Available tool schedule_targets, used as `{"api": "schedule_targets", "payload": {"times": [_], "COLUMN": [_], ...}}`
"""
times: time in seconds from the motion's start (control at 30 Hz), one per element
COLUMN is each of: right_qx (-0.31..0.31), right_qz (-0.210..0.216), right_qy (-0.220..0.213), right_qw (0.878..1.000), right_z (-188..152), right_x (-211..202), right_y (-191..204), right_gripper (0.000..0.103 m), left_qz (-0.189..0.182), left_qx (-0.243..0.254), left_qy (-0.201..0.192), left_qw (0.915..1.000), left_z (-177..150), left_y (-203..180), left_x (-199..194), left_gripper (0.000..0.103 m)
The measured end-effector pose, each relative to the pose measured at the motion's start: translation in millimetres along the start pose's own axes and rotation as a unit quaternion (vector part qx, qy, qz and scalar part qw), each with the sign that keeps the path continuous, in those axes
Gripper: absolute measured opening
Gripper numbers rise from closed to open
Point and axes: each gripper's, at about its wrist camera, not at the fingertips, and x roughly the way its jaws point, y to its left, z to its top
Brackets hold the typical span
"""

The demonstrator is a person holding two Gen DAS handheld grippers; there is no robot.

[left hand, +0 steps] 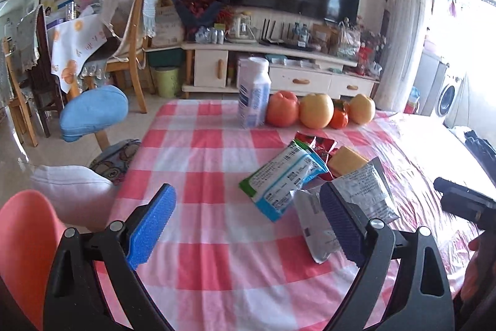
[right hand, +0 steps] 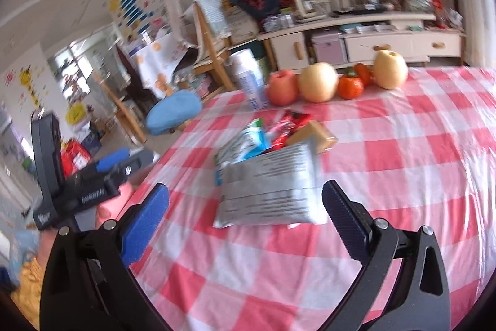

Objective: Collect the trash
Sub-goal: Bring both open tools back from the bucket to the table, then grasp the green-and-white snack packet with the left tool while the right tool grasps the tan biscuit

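A pile of snack wrappers lies mid-table on the red checked cloth (left hand: 198, 238): a silver wrapper (left hand: 359, 197) (right hand: 269, 188), a white, green and blue wrapper (left hand: 285, 176) (right hand: 245, 141), a red wrapper (left hand: 319, 145) (right hand: 288, 126) and a yellow-brown packet (left hand: 347, 160) (right hand: 316, 135). My left gripper (left hand: 248, 225) is open and empty, just left of the pile, its right finger over the silver wrapper. My right gripper (right hand: 248, 222) is open and empty, just in front of the silver wrapper. The left gripper's body (right hand: 71, 179) shows at left in the right wrist view.
A white and blue bottle (left hand: 252, 92) (right hand: 251, 76) stands at the table's far side beside a row of fruit (left hand: 316, 110) (right hand: 319, 79). A pink bin rim (left hand: 24, 244) is at the table's near left. Chairs, a blue stool (left hand: 93, 114) and a TV cabinet stand beyond.
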Motion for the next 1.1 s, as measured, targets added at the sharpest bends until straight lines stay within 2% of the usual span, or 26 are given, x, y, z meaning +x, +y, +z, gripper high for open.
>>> {"api": "schedule_targets", "payload": {"times": [0.23,0.53,0.73,0.9,1.1], "right_qx": [0.055,0.098,0.114,0.146,0.169], "right_qz": [-0.020,0.026,0.045,0.067,0.092], "right_qy": [0.021,0.043,0.058,0.075,0.097], "right_qw": [0.998,0.994,0.991,0.984,0.977], "right_z": [11.1,25.7,34.3,38.6,41.2], "right_x": [7.4,33.0,59.9,84.1,108.9], "right_y": [-54.2,-84.8,-100.7,-121.2,-135.2], "right_gripper": [0.099,0.099,0.097,0.081,0.069], "left_qz": [-0.010,-0.021,-0.055,-0.072,-0.090], "left_qx": [0.021,0.071,0.098,0.098,0.093], "left_qy": [0.023,0.063,0.071,0.089,0.107], "left_qw": [0.9995,0.9953,0.9910,0.9886,0.9857], "left_z": [7.4,11.0,17.8,21.4,21.8], "left_y": [-14.6,-31.7,-41.2,-39.4,-34.4], "left_x": [29.6,80.4,109.1,131.9,153.4], "left_gripper": [0.093,0.093,0.093,0.093,0.093]}}
